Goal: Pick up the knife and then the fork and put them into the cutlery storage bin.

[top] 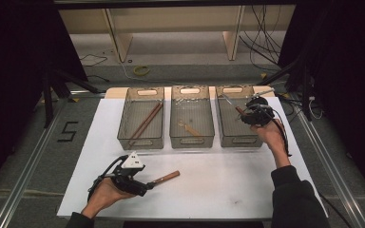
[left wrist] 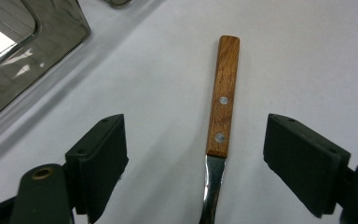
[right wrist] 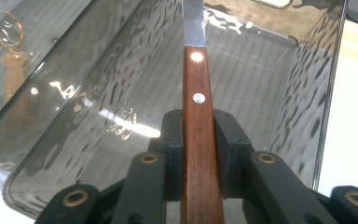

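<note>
A wooden-handled knife (top: 167, 177) lies flat on the white table top (top: 218, 180) at the near left. My left gripper (top: 147, 186) is open, with its jaws to either side of the knife (left wrist: 223, 95) where handle meets blade, apart from it. My right gripper (top: 247, 113) is shut on the wooden handle of a second knife (right wrist: 197, 140), held over the right-hand clear bin (top: 228, 135). The second knife's metal blade points into that bin (right wrist: 279, 79).
Three clear bins stand in a row at the back of the table. The left bin (top: 126, 128) holds long wooden sticks (top: 145, 122). The middle bin (top: 173, 130) holds a small wooden utensil (top: 188, 127). Cables lie on the floor behind the table.
</note>
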`<action>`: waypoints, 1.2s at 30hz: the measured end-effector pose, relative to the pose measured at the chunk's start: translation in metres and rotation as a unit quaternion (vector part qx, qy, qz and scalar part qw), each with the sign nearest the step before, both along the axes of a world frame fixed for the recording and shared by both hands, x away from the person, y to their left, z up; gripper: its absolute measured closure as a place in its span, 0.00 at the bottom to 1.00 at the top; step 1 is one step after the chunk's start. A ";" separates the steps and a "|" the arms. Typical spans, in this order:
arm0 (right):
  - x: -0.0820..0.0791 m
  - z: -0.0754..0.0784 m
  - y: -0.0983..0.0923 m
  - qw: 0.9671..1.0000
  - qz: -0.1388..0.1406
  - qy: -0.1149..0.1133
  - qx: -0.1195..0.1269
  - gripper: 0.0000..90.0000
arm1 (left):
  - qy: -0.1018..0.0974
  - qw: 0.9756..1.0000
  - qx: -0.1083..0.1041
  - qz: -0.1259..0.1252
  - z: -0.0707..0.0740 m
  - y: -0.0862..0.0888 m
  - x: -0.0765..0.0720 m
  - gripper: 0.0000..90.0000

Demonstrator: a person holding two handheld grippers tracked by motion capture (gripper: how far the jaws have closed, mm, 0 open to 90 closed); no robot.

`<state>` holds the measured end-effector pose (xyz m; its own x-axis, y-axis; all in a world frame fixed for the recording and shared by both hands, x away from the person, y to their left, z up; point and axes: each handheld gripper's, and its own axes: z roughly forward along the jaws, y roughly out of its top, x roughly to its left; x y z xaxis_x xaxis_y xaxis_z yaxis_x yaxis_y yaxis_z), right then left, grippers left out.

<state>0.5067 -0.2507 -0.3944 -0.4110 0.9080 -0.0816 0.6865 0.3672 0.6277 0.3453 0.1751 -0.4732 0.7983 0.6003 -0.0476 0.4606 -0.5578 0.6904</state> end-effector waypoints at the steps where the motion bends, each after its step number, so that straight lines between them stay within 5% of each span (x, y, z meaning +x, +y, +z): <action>1: 0.000 0.000 0.001 1.000 -0.003 0.001 -0.002 0.84 | 0.000 1.000 0.000 0.000 0.000 0.000 0.000 0.23; 11: 0.005 -0.007 0.006 1.000 -0.013 0.013 0.001 0.82 | 0.002 1.000 0.002 -0.001 -0.001 -0.001 0.000 0.23; 14: 0.006 -0.007 0.006 0.999 -0.001 0.023 0.039 0.62 | 0.002 1.000 0.002 -0.001 -0.001 0.000 0.000 0.23; 20: -0.003 0.005 0.003 0.999 0.005 -0.001 0.049 0.54 | 0.002 1.000 0.005 -0.001 -0.001 0.000 0.001 0.23; 26: -0.027 0.016 0.001 0.995 0.042 -0.023 0.083 0.45 | 0.014 1.000 0.013 -0.008 -0.001 -0.001 0.002 0.25; 30: -0.049 0.019 0.002 0.989 0.083 -0.027 0.120 0.43 | 0.021 0.999 0.032 -0.015 -0.001 -0.004 0.002 0.29; 36: -0.085 0.011 0.011 0.984 0.123 -0.029 0.129 0.39 | 0.032 0.998 0.041 -0.020 -0.001 -0.010 0.003 0.31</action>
<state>0.4222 -0.2393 -0.3833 -0.6216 0.7756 0.1096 0.5581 0.3403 0.7567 0.3479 0.1649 -0.4740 0.8189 0.5716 -0.0518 0.4786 -0.6302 0.6114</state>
